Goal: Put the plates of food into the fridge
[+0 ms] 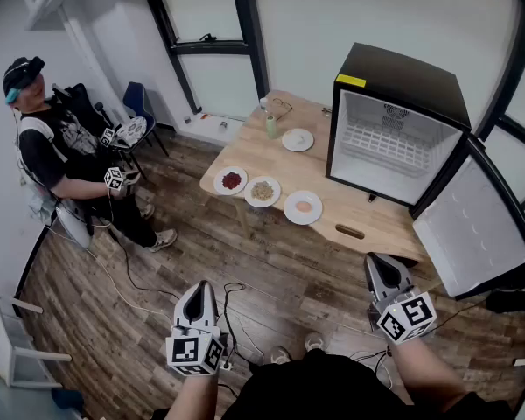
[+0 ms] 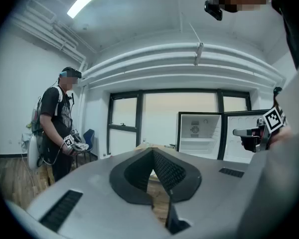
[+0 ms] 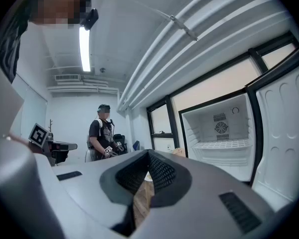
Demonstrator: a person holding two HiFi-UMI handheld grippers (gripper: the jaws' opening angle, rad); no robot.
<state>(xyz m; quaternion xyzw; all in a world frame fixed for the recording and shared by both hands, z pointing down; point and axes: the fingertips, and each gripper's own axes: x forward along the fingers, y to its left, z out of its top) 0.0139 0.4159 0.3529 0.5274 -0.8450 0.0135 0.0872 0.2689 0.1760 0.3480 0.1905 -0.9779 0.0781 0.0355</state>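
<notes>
Four white plates stand on the wooden table [image 1: 367, 213]: one with red food [image 1: 230, 181], one with grainy food [image 1: 262, 191], one with a pinkish piece [image 1: 303, 206], and a fourth further back [image 1: 297, 139]. The black fridge [image 1: 394, 121] stands on the table's right end, its door [image 1: 472, 226] swung wide and its white inside empty. My left gripper [image 1: 199, 289] [image 2: 150, 153] and right gripper [image 1: 378, 265] [image 3: 148, 156] hover over the floor, well short of the table. Both are shut with nothing in them. In the right gripper view the open fridge [image 3: 222, 138] lies ahead to the right.
A green bottle [image 1: 270, 126] stands at the table's far edge and a brown object [image 1: 349, 232] lies near its front edge. A person [image 1: 61, 160] with grippers stands at the left beside a chair [image 1: 140, 103]. Cables [image 1: 236, 322] run across the wooden floor.
</notes>
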